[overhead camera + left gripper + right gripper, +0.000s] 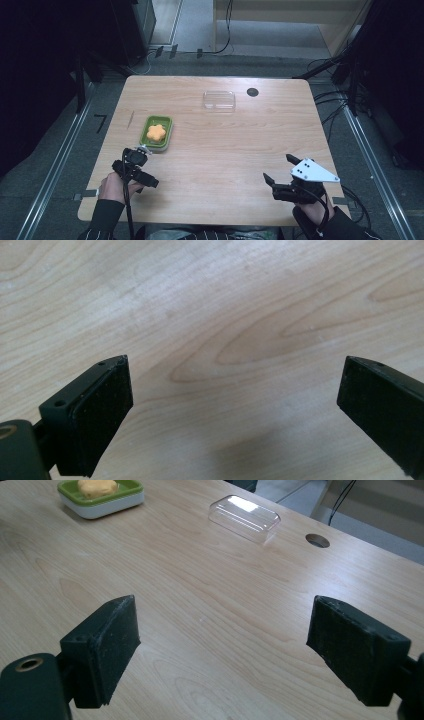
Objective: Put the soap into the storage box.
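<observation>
High view, hidden: the left tool [141,148] points down, so its tips are hard to see.
Left tool: jaws wide apart over bare wood, just beside the green dish [156,132] holding orange soap [156,132].
Right tool [280,171]: jaws apart, holding nothing.
Bench [225,150]: light wood, clear lid [219,100] far back.

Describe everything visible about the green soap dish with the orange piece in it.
The rectangular green dish has rounded corners, a green upper rim and a white base, best seen in the right gripper view; it looks like plastic. It sits flat on the light wooden table, left of centre. An orange flower-shaped piece, perhaps soap, lies inside. The left gripper hangs just at its near edge with jaws open; whether it touches the dish is unclear.
</observation>
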